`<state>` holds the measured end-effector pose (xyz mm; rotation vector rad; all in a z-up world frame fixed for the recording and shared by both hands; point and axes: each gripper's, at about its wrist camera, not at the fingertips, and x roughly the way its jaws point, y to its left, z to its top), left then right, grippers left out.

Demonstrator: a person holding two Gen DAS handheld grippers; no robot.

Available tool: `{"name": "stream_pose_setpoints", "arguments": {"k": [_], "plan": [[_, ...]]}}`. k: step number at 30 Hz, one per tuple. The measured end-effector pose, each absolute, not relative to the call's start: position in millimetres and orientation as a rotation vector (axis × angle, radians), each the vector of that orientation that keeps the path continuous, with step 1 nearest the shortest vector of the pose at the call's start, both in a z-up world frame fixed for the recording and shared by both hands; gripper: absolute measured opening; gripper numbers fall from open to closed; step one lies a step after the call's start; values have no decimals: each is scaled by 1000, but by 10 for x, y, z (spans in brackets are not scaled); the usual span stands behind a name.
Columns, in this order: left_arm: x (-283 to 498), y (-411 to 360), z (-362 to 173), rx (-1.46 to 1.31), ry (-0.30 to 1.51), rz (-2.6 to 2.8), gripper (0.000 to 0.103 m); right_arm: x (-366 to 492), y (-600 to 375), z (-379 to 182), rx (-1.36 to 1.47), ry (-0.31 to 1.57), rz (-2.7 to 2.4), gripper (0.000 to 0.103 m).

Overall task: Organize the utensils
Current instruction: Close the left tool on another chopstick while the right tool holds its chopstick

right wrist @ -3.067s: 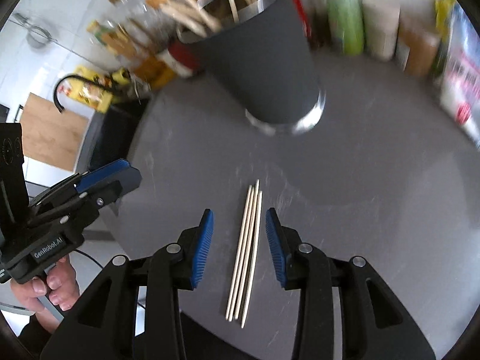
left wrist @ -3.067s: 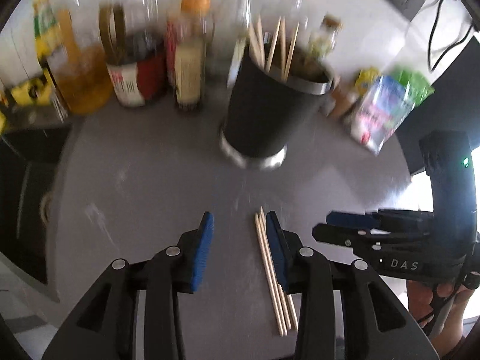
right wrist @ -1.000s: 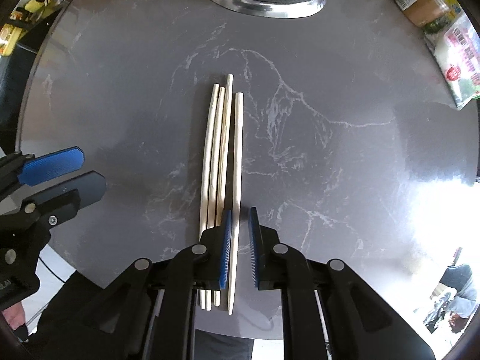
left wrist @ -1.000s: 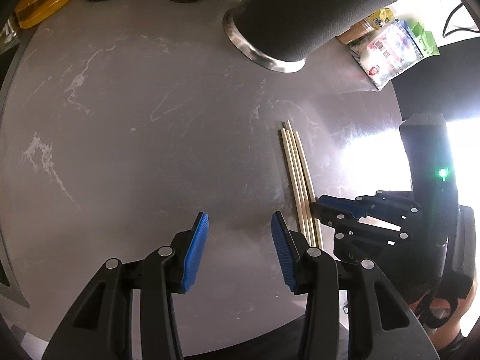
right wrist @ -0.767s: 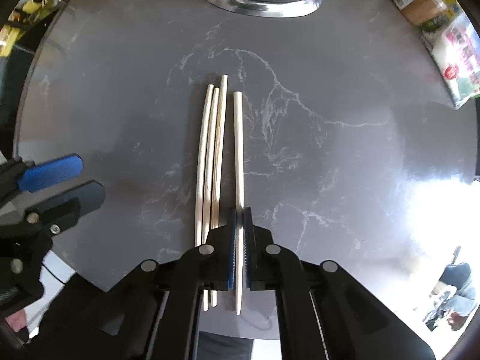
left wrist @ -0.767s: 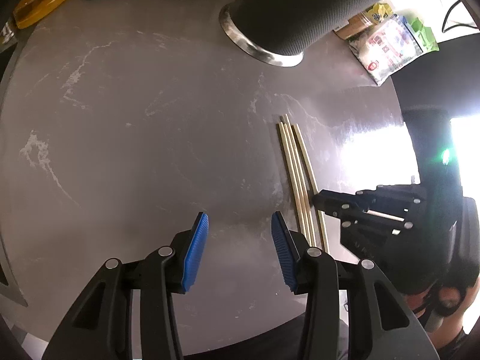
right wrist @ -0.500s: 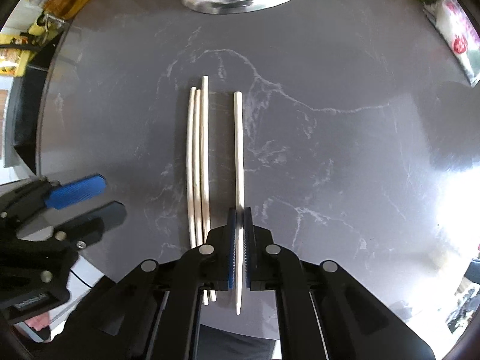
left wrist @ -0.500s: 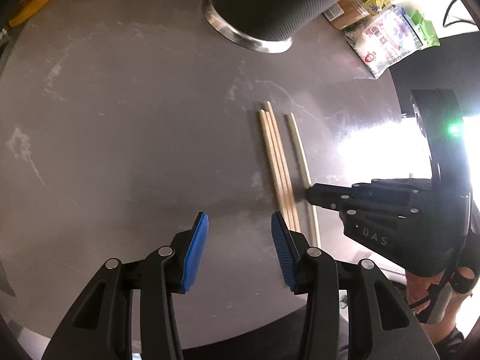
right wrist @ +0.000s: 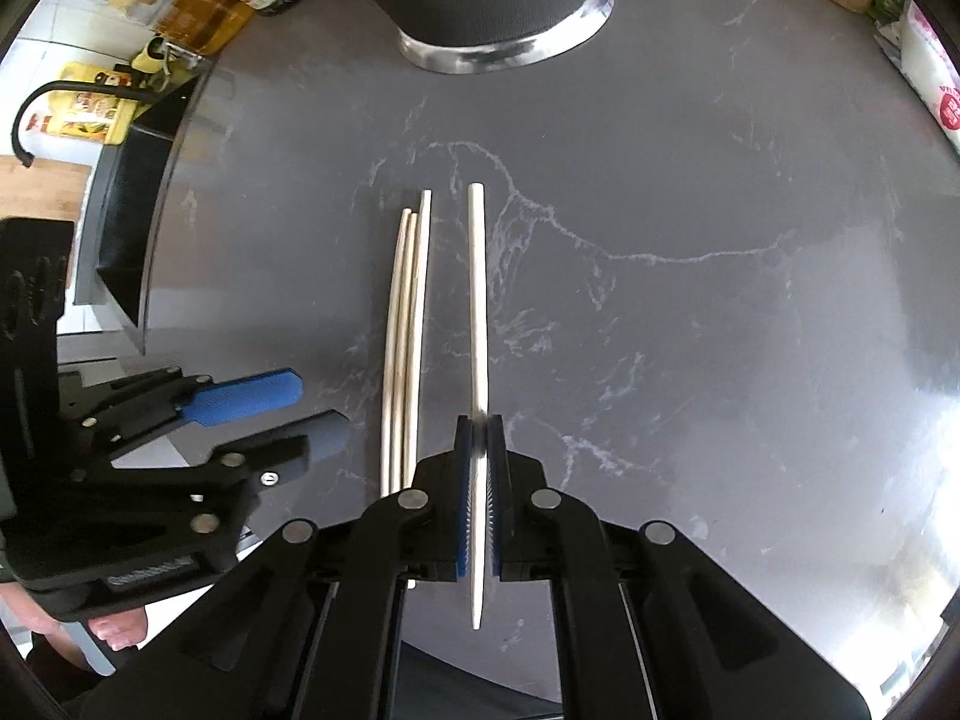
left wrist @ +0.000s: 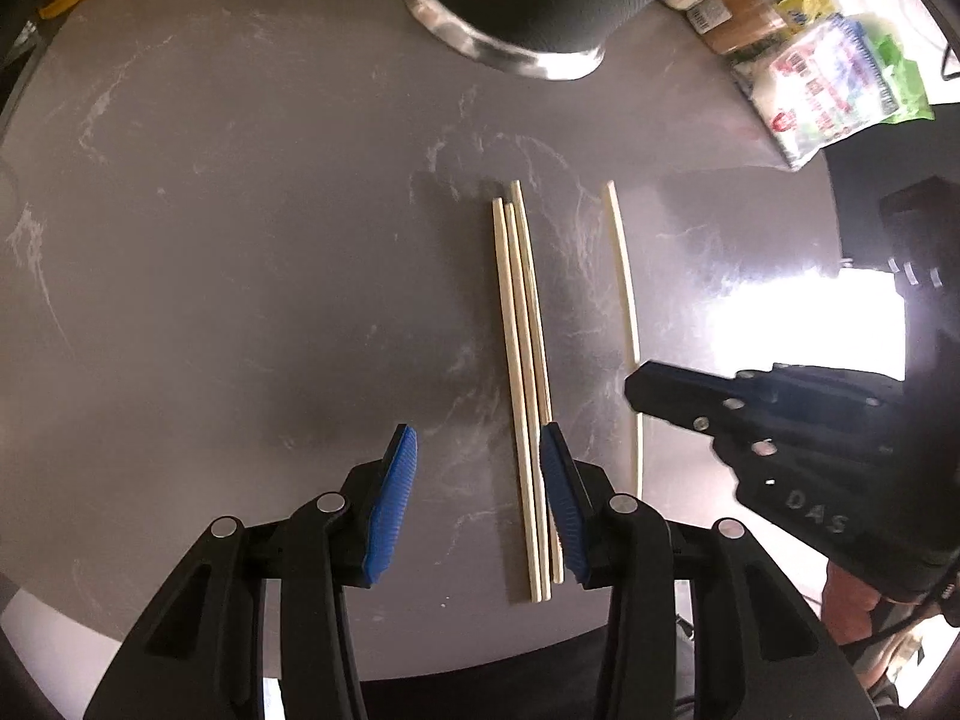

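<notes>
right gripper point(right wrist: 478, 438) fingers clamped on one chopstick point(right wrist: 477, 300), axis pointing at the cup point(right wrist: 498, 30); left gripper point(left wrist: 477, 504) fingers apart beside three.

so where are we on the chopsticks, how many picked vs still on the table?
Done: nothing visibly finished from these views; the black holder's top is out of frame. In hand: the right gripper is shut on one chopstick, set apart from the rest. Left: three chopsticks lie together on the grey table; the left gripper is open, its jaws around their near ends.
</notes>
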<state>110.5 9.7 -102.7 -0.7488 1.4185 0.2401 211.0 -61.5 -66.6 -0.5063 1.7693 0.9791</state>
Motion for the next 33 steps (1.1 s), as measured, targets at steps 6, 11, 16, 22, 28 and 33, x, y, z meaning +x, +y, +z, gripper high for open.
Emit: {"name": "stream_pose_setpoints", "arguments": {"k": [6, 11, 16, 22, 28, 33], "plan": [[1189, 17, -1084, -743, 1430, 300, 40, 2205, -764, -667, -500, 1766, 1032, 5], [1210, 2, -1121, -728, 1444, 350, 40, 2298, -850, -671, -484, 1770, 1052, 5], [1284, -23, -1144, -696, 1456, 394, 40, 2350, -918, -646, -483, 1765, 1070, 5], [1292, -103, -1138, -645, 1461, 426, 40, 2354, -932, -676, -480, 1775, 1090, 5], [1385, -189, -1150, -625, 1479, 450, 40, 2339, -920, -707, -481, 1775, 1107, 5], [1483, -274, -1164, -584, 1502, 483, 42, 2351, -944, -682, -469, 1759, 1112, 5]]}}
